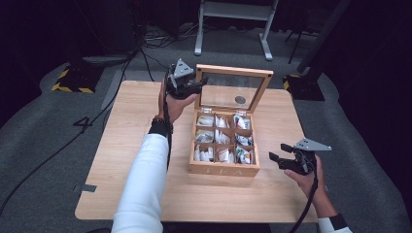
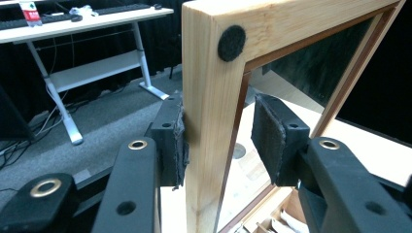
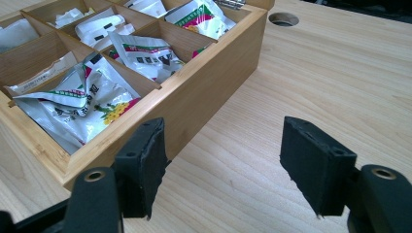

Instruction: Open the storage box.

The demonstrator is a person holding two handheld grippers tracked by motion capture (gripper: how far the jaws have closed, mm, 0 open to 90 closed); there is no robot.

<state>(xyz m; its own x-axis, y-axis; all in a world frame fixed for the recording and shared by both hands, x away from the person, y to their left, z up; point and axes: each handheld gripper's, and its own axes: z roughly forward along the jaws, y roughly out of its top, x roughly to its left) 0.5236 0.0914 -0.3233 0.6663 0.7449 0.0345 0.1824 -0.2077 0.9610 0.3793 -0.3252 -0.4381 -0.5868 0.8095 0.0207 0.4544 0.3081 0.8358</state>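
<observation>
I see the left gripper (image 2: 218,141) clamped across the left side rail of the raised, glass-paned bamboo lid (image 1: 233,71) of the light wooden compartmented tea box (image 1: 223,167); one pad presses the rail's outer face, while the other stands slightly off its inner edge. The box sits mid-table, lid upright at its far side. My right gripper (image 3: 221,165) hangs released, jaws wide, just beside the box's near right corner over bare pale wooden tabletop (image 1: 126,145), which lies open on both sides. The white foil sachets (image 3: 82,104) carry print too small to read; the left gripper view crops the lid's lower half.
</observation>
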